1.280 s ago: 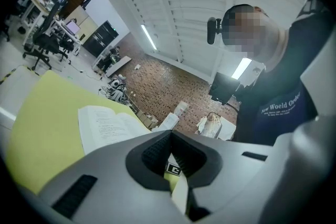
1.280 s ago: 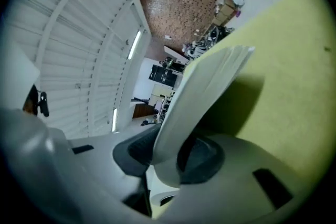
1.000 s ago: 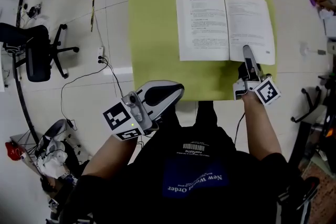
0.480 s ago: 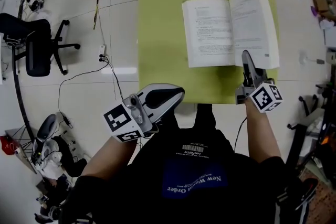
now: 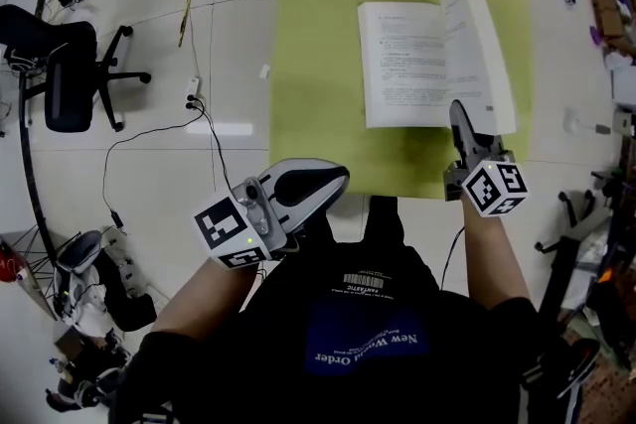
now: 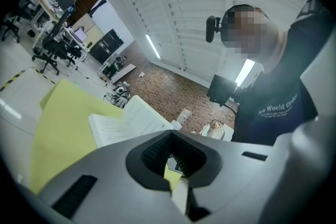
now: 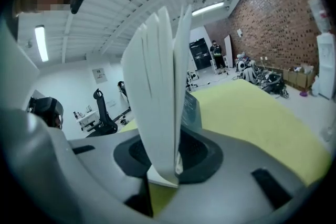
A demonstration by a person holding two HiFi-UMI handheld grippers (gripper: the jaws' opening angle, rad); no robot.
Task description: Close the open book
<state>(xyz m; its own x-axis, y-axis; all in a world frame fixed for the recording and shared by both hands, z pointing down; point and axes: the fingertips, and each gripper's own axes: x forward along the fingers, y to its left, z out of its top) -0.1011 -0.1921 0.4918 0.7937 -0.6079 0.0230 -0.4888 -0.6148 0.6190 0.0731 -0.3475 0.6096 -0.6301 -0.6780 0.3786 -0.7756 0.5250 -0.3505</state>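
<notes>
An open white book [image 5: 412, 65] lies on the yellow-green table [image 5: 318, 35], its left page flat. Its right half [image 5: 480, 45] stands tilted up toward the spine. My right gripper [image 5: 459, 116] is shut on that half's near edge. In the right gripper view the stack of pages and cover [image 7: 157, 86] rises upright from between the jaws of the right gripper [image 7: 163, 165]. My left gripper [image 5: 333, 176] hangs shut and holds nothing, off the table's near edge and close to the person's body. From the left gripper view the book [image 6: 123, 123] shows beyond the left gripper [image 6: 176, 186].
A black office chair [image 5: 60, 65] stands on the white tiled floor at the left. A floor socket with a black cable [image 5: 194, 99] lies between chair and table. Loose gear [image 5: 89, 283] sits at the lower left, and more equipment lines the right edge.
The book's right half has gone from lying flat to standing steeply. My right gripper rolled and rose a little with it. The left gripper has hardly moved.
</notes>
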